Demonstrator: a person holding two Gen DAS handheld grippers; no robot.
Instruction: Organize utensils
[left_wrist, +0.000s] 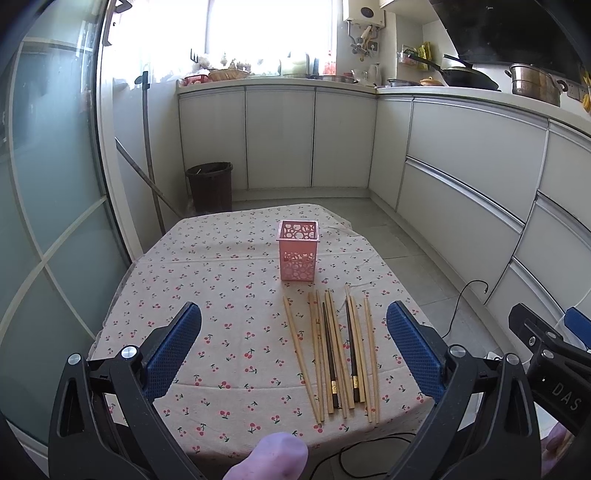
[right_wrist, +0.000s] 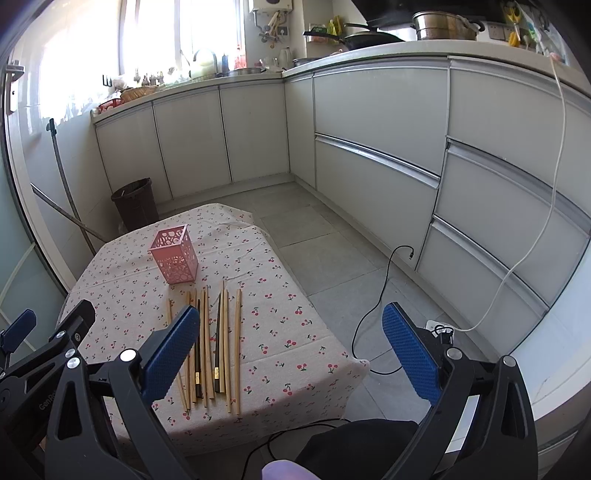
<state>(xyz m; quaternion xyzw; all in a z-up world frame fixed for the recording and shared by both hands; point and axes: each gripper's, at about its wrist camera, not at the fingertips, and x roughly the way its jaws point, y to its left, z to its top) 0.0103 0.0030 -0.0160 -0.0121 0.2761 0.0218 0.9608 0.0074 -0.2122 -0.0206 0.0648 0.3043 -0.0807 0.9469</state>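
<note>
Black frames, blue pads. Readable text: "DAS" on my right gripper (left_wrist: 554, 354) body as seen from the left wrist view, "GenRo…" cut off on my left gripper (right_wrist: 48, 332) from the right wrist view. Left jaws spread wide, empty, hanging over the near part of the tabletop (left_wrist: 221, 266). Right jaws also spread wide, empty, mostly past the tabletop's right edge over the floor. Chopsticks (left_wrist: 332, 354) lie side by side on the cherry-print cloth, mostly pale wood, two dark ones with gold bands. Pink perforated holder (left_wrist: 297, 254) stands upright just beyond their far tips, nothing visible inside.
</note>
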